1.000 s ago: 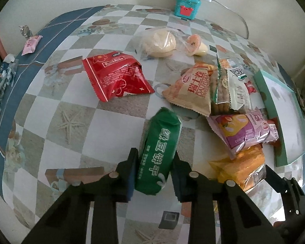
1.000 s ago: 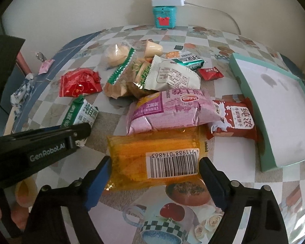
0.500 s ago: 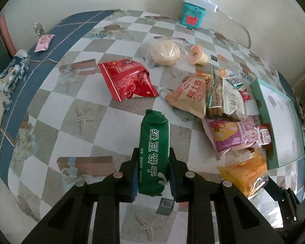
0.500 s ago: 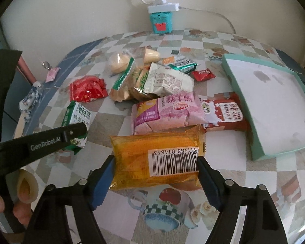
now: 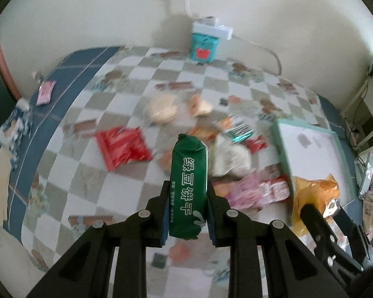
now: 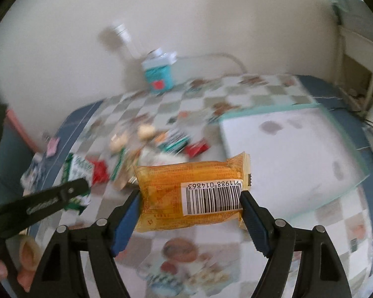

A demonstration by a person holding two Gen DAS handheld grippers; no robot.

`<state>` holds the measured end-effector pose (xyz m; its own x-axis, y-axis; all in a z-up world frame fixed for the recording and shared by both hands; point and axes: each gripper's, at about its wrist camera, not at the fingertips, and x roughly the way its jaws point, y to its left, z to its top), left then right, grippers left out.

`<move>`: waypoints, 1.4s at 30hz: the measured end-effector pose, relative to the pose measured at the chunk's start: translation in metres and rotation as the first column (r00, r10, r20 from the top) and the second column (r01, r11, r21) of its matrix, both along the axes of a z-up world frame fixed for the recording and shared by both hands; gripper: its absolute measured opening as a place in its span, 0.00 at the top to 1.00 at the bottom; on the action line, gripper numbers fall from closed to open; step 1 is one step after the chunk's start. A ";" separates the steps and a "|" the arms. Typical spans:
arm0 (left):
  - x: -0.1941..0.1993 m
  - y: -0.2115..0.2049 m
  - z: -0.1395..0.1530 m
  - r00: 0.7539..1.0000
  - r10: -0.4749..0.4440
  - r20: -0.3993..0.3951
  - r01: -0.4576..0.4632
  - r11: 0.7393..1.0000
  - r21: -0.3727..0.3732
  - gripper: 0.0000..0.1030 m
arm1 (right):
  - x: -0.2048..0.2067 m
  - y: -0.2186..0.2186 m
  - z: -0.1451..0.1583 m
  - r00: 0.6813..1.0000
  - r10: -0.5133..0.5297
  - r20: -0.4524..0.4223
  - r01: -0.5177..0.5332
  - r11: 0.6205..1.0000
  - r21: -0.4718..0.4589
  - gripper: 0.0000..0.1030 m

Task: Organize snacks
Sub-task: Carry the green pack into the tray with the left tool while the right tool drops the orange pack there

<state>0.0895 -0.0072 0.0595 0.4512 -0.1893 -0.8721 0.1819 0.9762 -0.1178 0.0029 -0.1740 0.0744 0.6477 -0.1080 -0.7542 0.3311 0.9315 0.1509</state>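
Note:
My left gripper (image 5: 187, 213) is shut on a green biscuit packet (image 5: 188, 186) and holds it upright, lifted above the table. My right gripper (image 6: 190, 213) is shut on an orange snack packet (image 6: 186, 198) with a barcode, also lifted; the packet shows at the right in the left wrist view (image 5: 315, 198). Below lie a red packet (image 5: 123, 147), a pink packet (image 5: 251, 191), a white packet (image 5: 230, 157) and other snacks in a loose pile. A teal-rimmed white tray (image 6: 293, 154) sits to the right, with nothing in it.
A teal box with a white power strip (image 5: 204, 47) stands at the back by the wall, its cable trailing right. A small pink sachet (image 5: 46, 92) lies at the table's far left edge. The checkered table (image 5: 62, 173) has a blue border.
Both grippers have risen from the table with their packets. The green packet now stands upright in the left jaws. The views tilt up toward the wall and are blurred by motion.

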 end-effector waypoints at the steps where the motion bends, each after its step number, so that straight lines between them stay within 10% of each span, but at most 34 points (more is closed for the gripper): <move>1: 0.002 -0.009 0.004 1.000 -0.010 0.006 0.010 1.000 -0.002 0.75 | 0.002 -0.009 0.003 1.000 -0.023 0.007 0.023 1.000 0.000 0.22; 22: 0.037 -0.178 0.002 0.988 -0.157 -0.004 0.156 0.983 -0.095 0.75 | 0.002 -0.182 -0.005 0.912 -0.410 0.028 0.410 0.912 0.003 0.22; 42: 0.064 -0.259 -0.038 0.968 -0.248 -0.037 0.244 0.966 -0.083 0.75 | 0.043 -0.286 -0.049 0.888 -0.445 -0.112 0.446 0.895 -0.022 0.22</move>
<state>0.1531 -0.2663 0.0214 0.3418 -0.3567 -0.8694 0.4080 0.8897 -0.2047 0.0460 -0.4598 0.0251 0.4446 -0.3620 -0.8193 0.7258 0.6817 0.0926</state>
